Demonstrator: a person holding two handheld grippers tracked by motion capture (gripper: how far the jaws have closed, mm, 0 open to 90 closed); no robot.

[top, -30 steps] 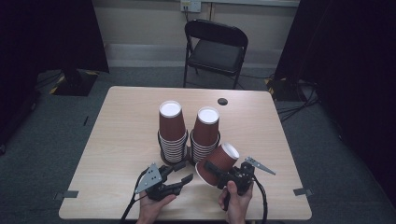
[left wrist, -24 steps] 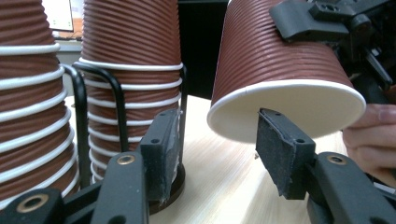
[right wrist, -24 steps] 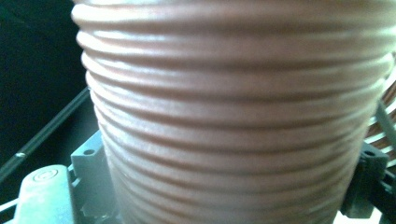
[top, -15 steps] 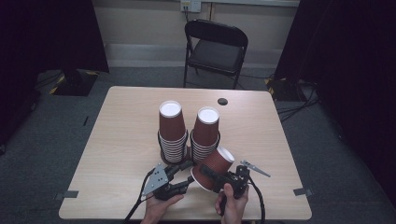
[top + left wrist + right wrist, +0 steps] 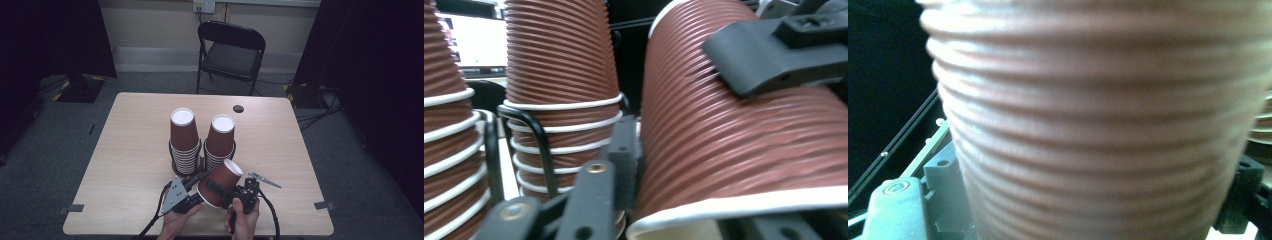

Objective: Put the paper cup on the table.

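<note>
Separating nested cups above the desk (image 5: pixel 130 165)

Right hand-held gripper (image 5: pixel 225 192) clamps the tilted ribbed brown paper cup (image 5: pixel 220 182); left hand-held gripper (image 5: pixel 197 187), jaws just closing, pinches its white rim. Pull straight along axis, gently.

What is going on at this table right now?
A person holds a gripper in each hand at the near edge of a wooden table. The right gripper grips a tilted brown ribbed paper cup, held off the table. The left gripper is at that cup's rim end, and its jaws have just been closing around it. Just behind stand two stacks of upside-down cups, each in a black wire holder.
</note>
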